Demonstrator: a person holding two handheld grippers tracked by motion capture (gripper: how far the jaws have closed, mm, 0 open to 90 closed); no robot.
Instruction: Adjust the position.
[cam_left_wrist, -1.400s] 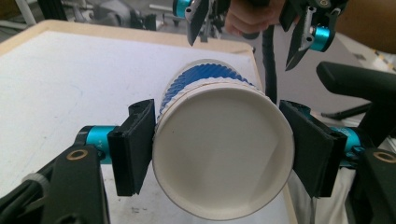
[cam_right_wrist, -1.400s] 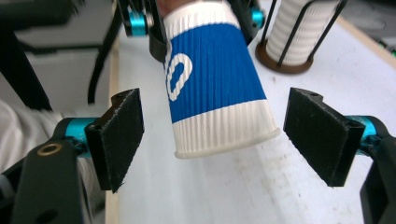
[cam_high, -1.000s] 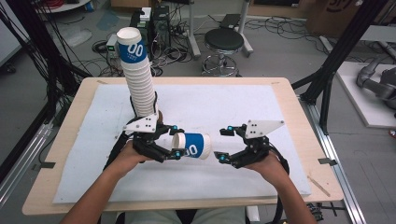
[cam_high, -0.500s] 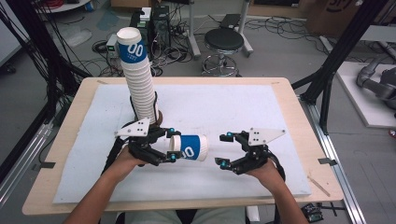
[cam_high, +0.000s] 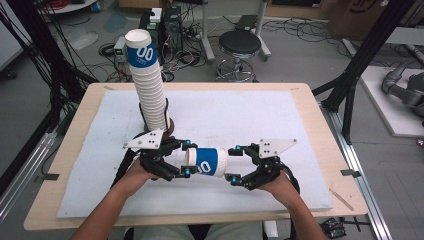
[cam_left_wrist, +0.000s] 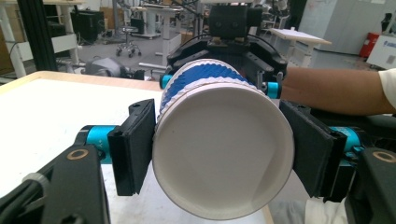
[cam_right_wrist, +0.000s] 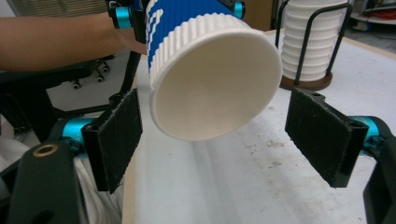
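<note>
My left tool (cam_high: 181, 158) is clamped on the paper cup (cam_high: 206, 161), which lies on its side in the air just in front of the cup stack (cam_high: 148, 82) and its holder. My right tool (cam_high: 235, 163) has just been opening; its pads (cam_right_wrist: 115, 135) stand wide on either side of the cup's free end, clear of it. To do this well I'd keep the left grip firm but not crushing, centre the right pads on the ribbed wall, and close squarely before pulling straight along the cup's axis, away from the stack.
</note>
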